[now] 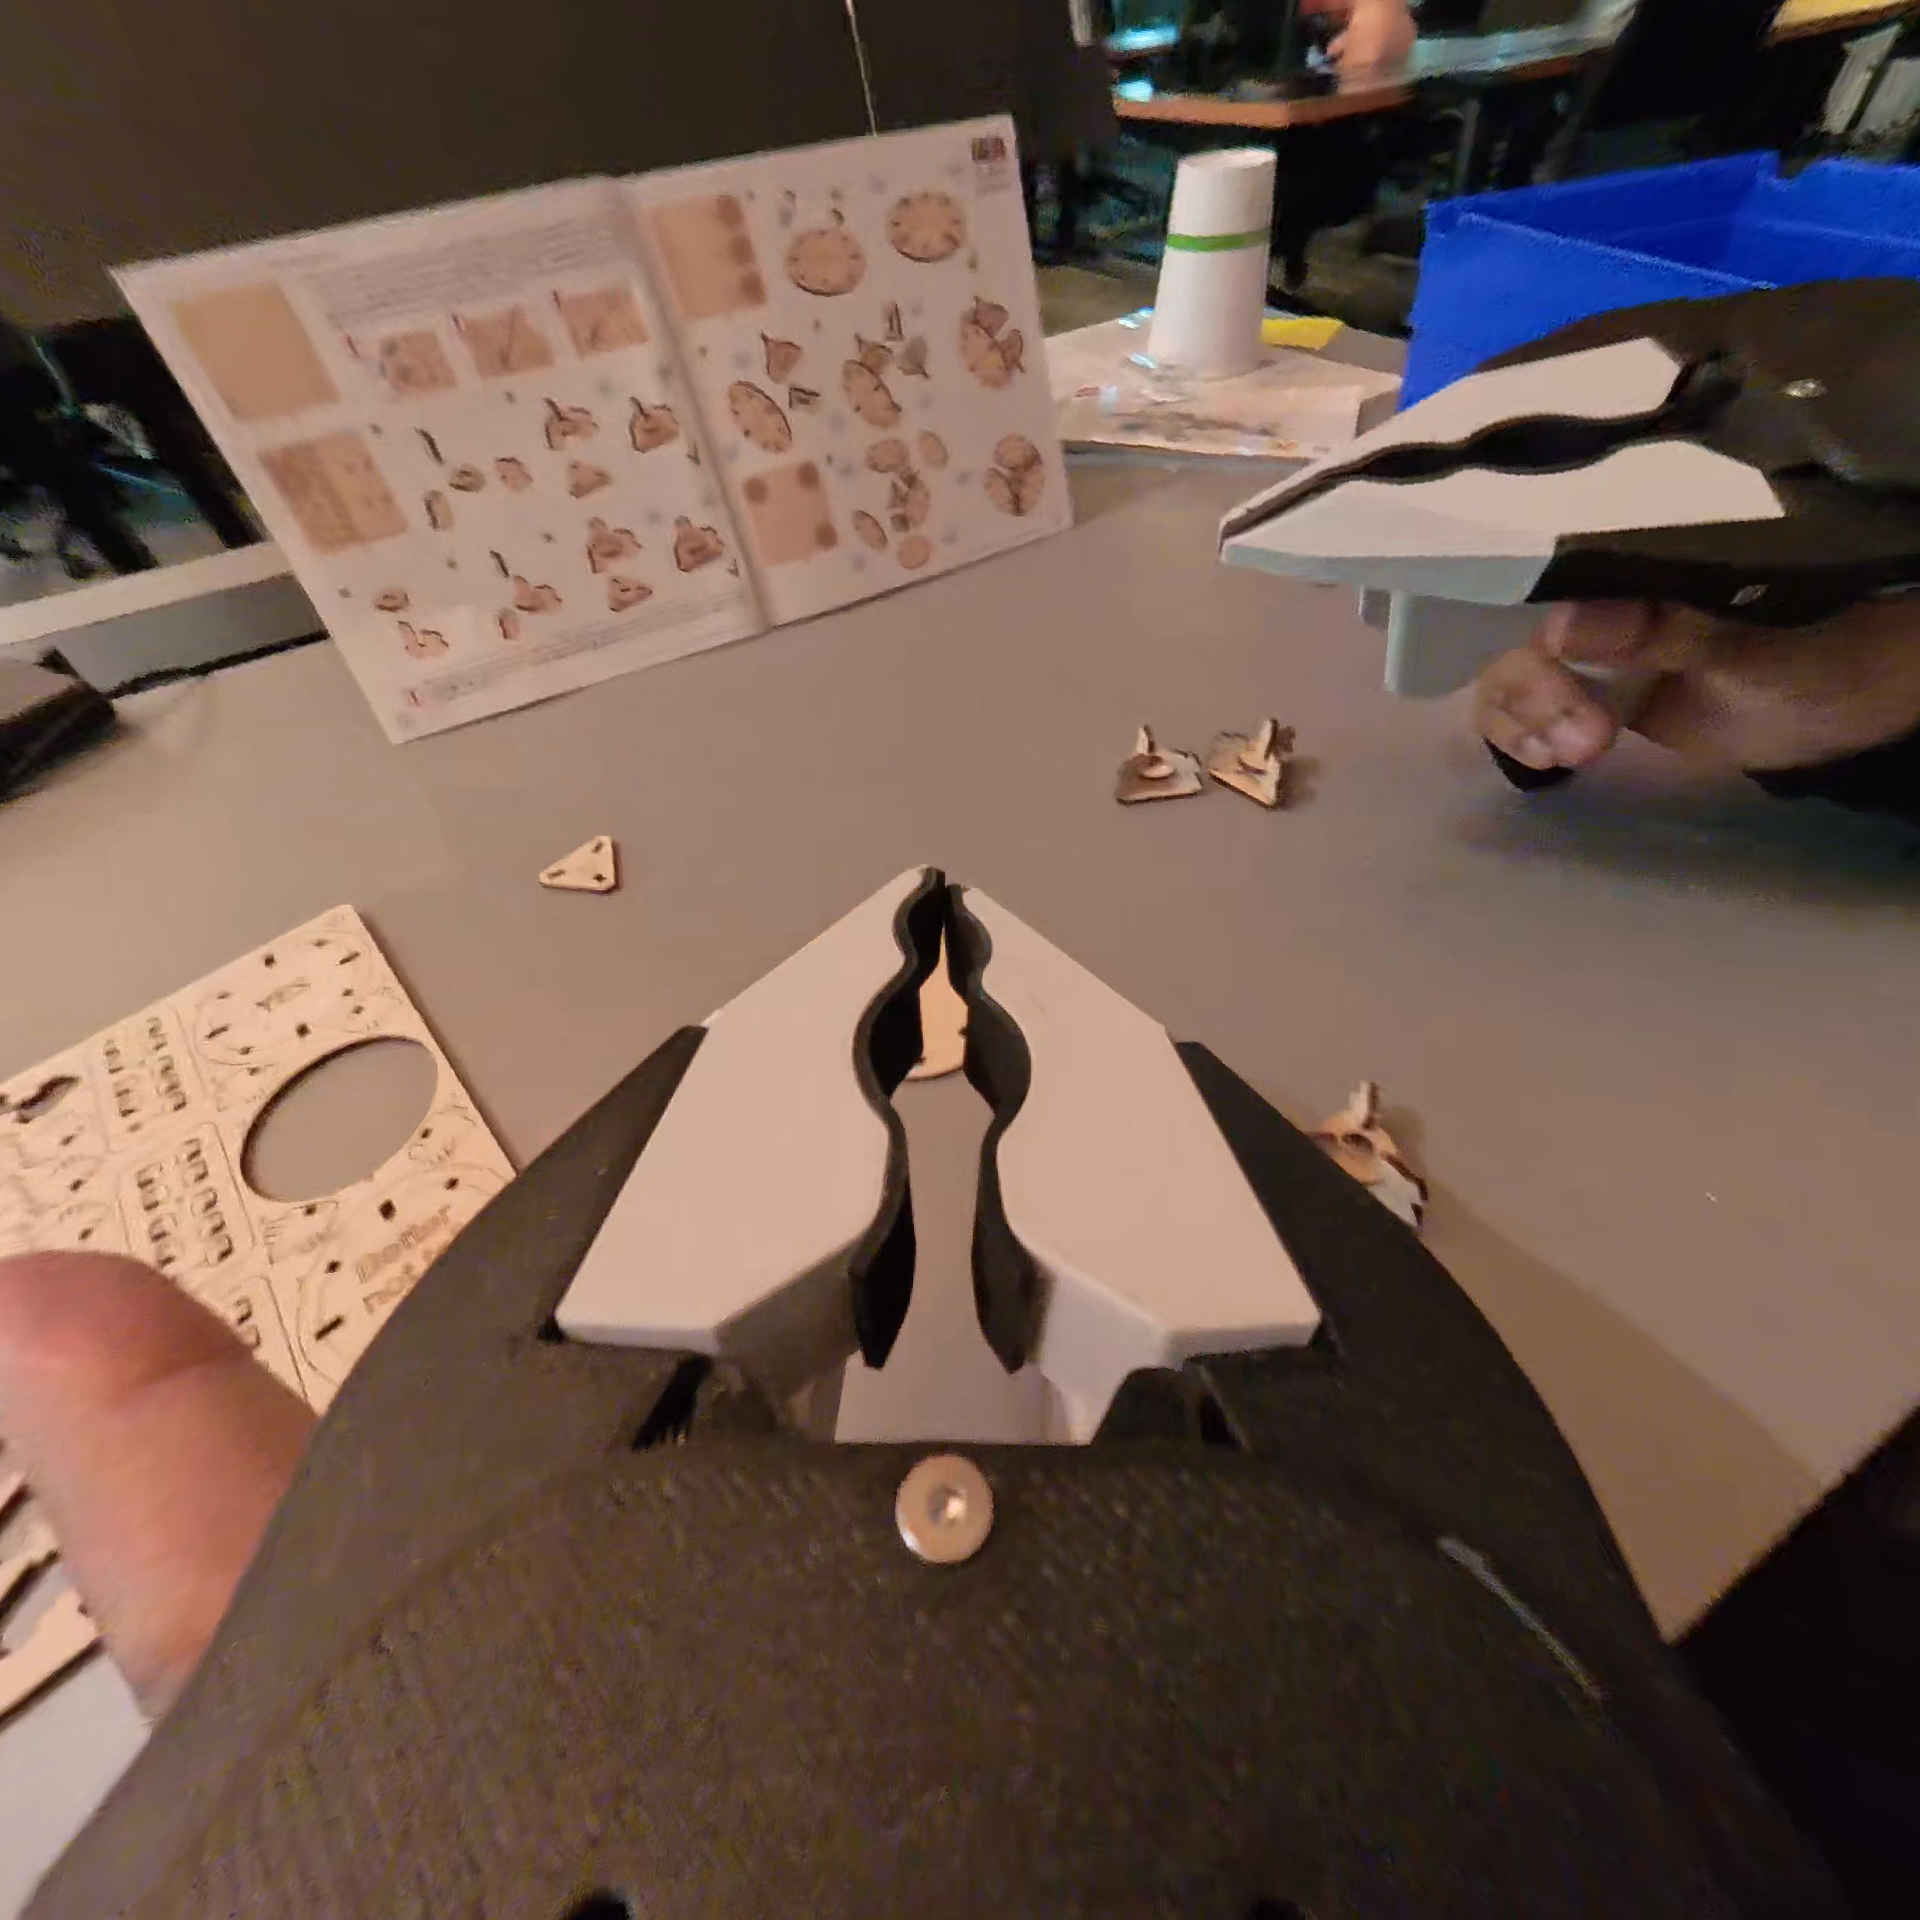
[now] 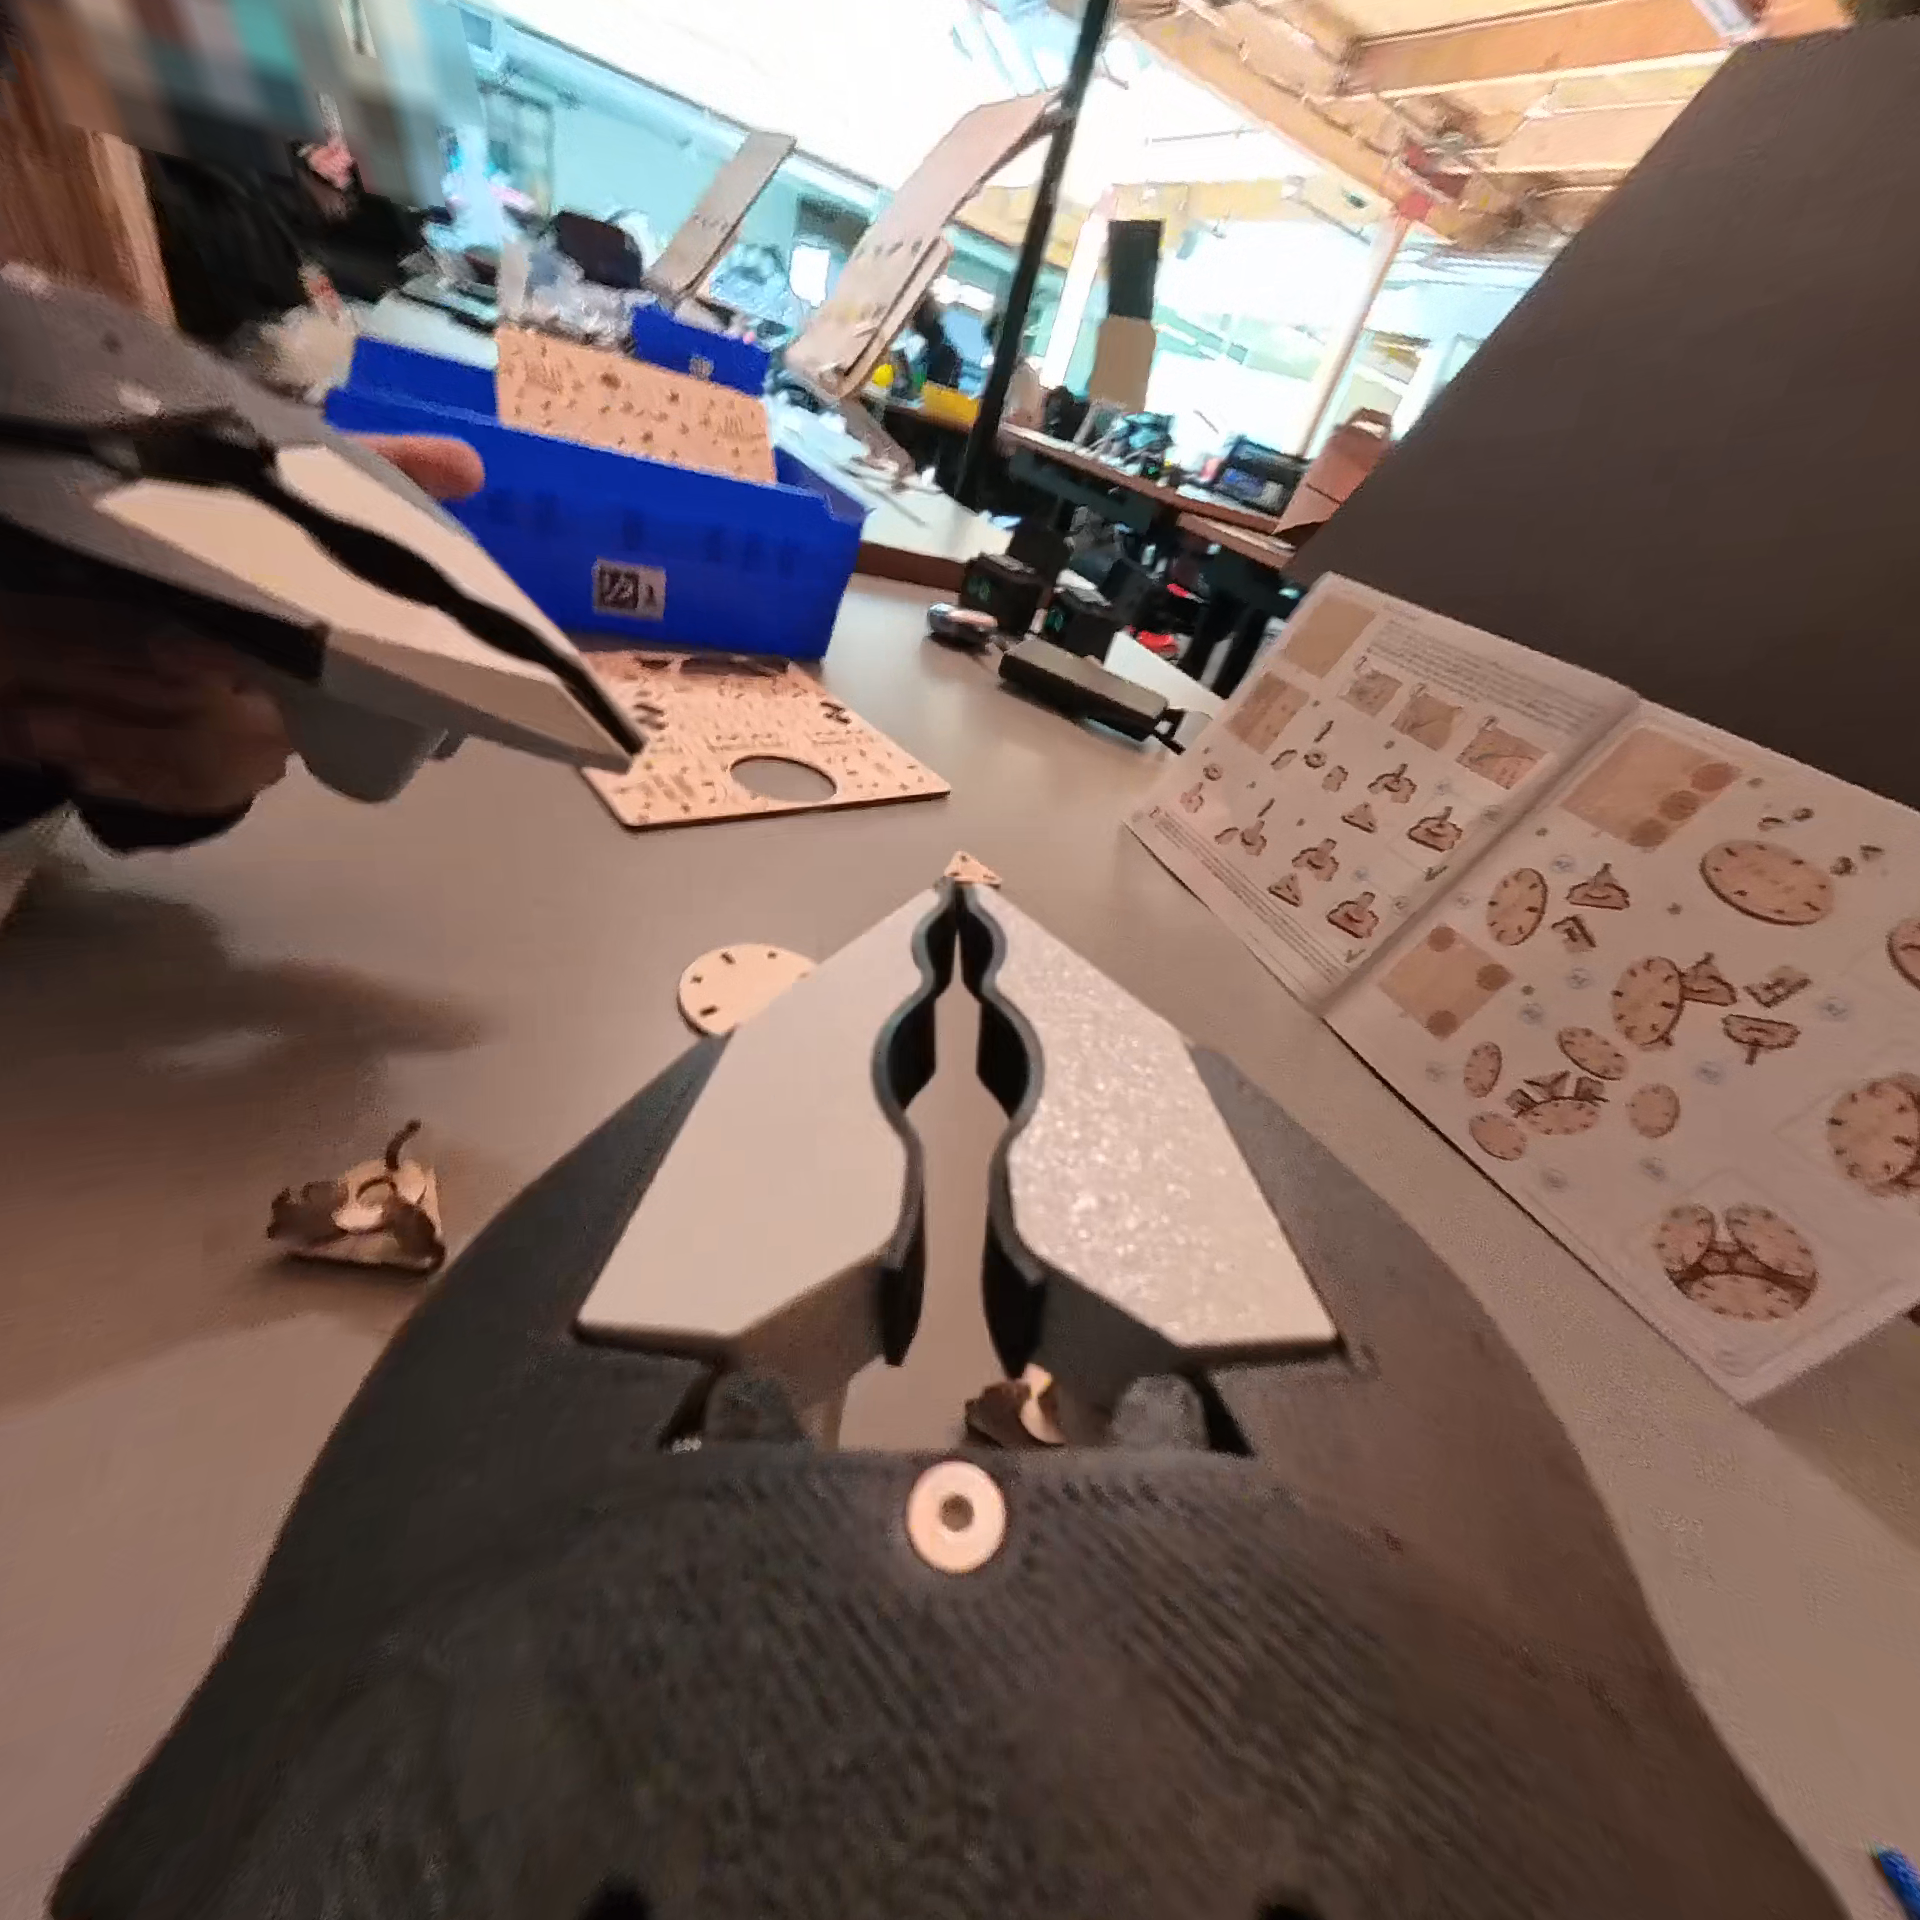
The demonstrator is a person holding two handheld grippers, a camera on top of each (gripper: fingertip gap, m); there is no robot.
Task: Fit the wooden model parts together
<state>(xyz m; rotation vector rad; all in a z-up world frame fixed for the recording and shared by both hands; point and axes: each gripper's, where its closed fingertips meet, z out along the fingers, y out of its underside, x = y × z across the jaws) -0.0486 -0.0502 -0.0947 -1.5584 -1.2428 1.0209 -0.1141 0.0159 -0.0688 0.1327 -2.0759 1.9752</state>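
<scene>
Left gripper (image 1: 940, 883) pressed together on nothing, hovering over a round pale wooden disc (image 2: 727, 987) on the grey table (image 1: 1039, 675); small wooden triangle plate (image 1: 584, 864) at ten o'clock. Right gripper (image 2: 958, 894) likewise closed and bare, same triangle just past its tips at twelve, open instruction booklet (image 2: 1558, 935) at three.

Ahead of my tool: grey tabletop (image 2: 1039, 727), dark partition panel (image 2: 1662, 364) at right, cluttered workbenches (image 2: 1143, 457) beyond, bright windows (image 2: 1247, 343), exposed timber ceiling (image 2: 1455, 62).
</scene>
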